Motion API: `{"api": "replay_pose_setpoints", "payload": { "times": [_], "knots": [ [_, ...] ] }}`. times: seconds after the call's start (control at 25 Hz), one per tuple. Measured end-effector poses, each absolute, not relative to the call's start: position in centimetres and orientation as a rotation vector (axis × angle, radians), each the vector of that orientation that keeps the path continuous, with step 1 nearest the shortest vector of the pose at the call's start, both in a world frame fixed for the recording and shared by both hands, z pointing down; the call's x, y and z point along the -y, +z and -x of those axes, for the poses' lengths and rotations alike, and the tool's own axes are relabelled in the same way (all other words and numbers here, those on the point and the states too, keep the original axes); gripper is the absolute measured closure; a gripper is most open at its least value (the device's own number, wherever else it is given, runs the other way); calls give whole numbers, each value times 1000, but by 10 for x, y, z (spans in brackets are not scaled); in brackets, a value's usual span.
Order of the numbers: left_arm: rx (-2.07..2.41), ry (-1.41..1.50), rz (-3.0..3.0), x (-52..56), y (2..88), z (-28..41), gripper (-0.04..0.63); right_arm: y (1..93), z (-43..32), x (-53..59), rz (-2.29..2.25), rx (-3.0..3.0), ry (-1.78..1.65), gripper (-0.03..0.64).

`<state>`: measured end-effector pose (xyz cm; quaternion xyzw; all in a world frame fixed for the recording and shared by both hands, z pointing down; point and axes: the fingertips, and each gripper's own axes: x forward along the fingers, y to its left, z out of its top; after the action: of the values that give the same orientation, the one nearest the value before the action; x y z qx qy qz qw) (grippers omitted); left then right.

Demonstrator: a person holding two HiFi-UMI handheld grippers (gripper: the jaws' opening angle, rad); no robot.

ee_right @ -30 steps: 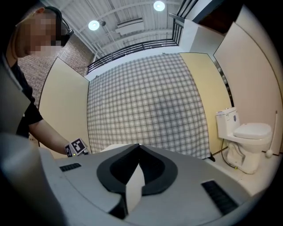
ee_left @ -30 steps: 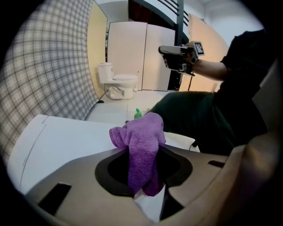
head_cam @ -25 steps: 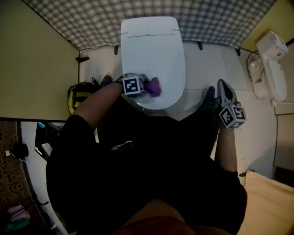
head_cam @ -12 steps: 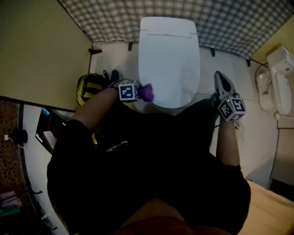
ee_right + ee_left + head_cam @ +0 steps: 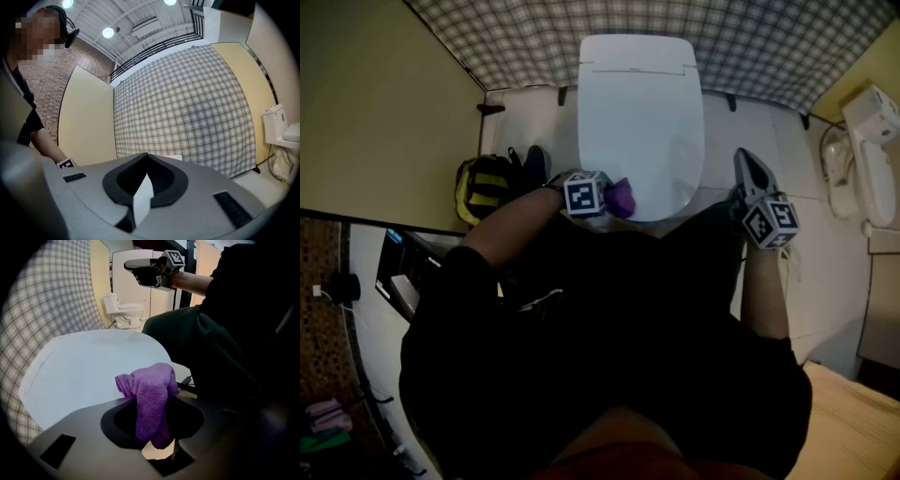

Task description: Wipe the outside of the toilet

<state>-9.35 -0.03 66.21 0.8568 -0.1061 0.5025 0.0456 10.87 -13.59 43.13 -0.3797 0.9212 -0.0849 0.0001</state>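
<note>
A white toilet [image 5: 640,112] stands with its lid down against a checked wall. My left gripper [image 5: 607,197] is shut on a purple cloth [image 5: 622,198], which rests at the lid's front left edge. In the left gripper view the purple cloth [image 5: 151,397] hangs bunched between the jaws of my left gripper [image 5: 154,405], with the white lid [image 5: 89,369] just beyond it. My right gripper [image 5: 750,169] hovers to the right of the bowl, apart from it. The right gripper view shows my right gripper [image 5: 146,157] shut with nothing held, facing the checked wall.
A yellow and black backpack [image 5: 486,187] lies on the floor left of the toilet. A second white toilet [image 5: 874,155] stands at the far right. The person's dark clothing fills the lower half of the head view. Yellow panels [image 5: 375,112] stand at the left.
My left gripper has slid the purple cloth a little rightward along the lid's front edge. The right gripper has stayed where it was.
</note>
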Motion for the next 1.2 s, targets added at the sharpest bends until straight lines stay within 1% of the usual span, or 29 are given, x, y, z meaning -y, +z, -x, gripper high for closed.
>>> {"api": "replay_pose_setpoints", "payload": {
  "times": [0.24,0.52,0.76,0.84,0.96,1.08,1.2],
  "knots": [
    [251,1538,-2634,16,669,21,463,434,-143,130,1283,-2850,-267,614],
    [225,1517,-2673,56,665,-58,463,447,-217,113,1456,-2767,-298,614],
    [203,1415,-2716,68,662,-113,463,460,-260,96,1564,-2707,-341,614],
    [272,1306,-2721,66,655,-115,463,466,-262,92,1564,-2712,-365,614],
    [466,986,-2736,75,625,-96,463,471,-256,97,1538,-2738,-389,614],
    [613,728,-2740,81,595,-54,463,475,-242,110,1497,-2768,-403,614],
    [752,609,-2693,78,581,2,463,479,-218,116,1443,-2810,-414,614]
  ]
}}
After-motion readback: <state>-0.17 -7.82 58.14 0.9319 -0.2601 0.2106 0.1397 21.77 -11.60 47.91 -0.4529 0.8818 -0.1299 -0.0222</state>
